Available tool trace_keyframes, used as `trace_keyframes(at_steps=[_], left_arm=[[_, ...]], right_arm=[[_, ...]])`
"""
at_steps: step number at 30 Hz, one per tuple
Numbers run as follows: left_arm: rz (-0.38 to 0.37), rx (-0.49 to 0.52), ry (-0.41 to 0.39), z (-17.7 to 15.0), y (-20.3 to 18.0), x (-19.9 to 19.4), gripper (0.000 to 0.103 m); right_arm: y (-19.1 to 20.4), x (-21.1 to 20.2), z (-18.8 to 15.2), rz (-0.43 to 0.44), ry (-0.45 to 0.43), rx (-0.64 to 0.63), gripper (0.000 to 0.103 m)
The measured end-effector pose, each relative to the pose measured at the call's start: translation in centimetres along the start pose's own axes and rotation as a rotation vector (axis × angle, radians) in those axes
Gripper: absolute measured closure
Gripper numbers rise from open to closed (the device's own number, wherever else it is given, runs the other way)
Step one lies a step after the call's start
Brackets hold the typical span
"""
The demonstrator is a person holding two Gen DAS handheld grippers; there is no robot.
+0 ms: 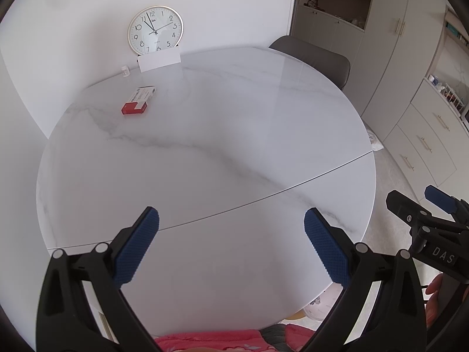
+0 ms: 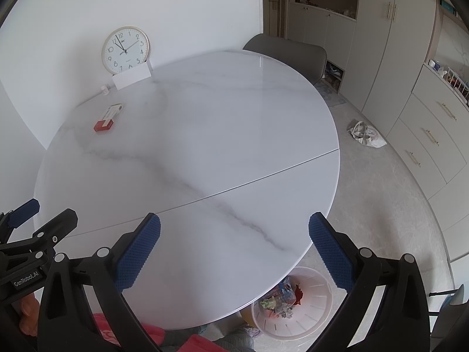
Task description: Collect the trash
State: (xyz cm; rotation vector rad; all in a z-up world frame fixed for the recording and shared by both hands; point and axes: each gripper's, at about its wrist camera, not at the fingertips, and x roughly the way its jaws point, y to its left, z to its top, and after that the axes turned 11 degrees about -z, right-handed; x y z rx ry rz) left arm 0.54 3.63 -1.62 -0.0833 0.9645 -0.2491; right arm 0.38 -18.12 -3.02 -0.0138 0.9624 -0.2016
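The trash [image 2: 280,297] already sat in the bin [image 2: 315,322] under the table [image 2: 234,135] edge, while the left gripper [image 1: 231,245] and right gripper [image 2: 234,249] hung released and empty, so grabbing the far box [image 1: 137,100] risked binning something wanted.

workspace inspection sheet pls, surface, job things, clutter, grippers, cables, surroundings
Surface: round white marble table with a seam across it, mostly bare.
Job's things: red and white box lying flat on the far left of the table; white bin on the floor under the near right edge, with crumpled scraps inside.
Clutter: clock leaning at the wall behind a white card; small white bottle beside it.
Grippers: left hand-held gripper open, empty; right hand-held gripper open, empty; both over the near edge.
Cables: nothing seen.
Surroundings: grey chair at the far side, bag on the floor, cabinets on the right.
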Motion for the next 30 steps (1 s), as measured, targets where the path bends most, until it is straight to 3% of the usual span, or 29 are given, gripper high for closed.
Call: trace_keyframes(at_steps=[20, 30], left_arm=[[0.001, -0.009, -0.026, -0.1, 0.3, -0.1, 0.008], [0.002, -0.006, 0.034, 0.1, 0.6, 0.9, 0.008]], right_arm=[[0.1, 0.2, 0.0, 0.004, 0.004, 0.0, 0.003], [0.5, 0.3, 0.1, 0.001, 0.007, 0.0, 0.003]])
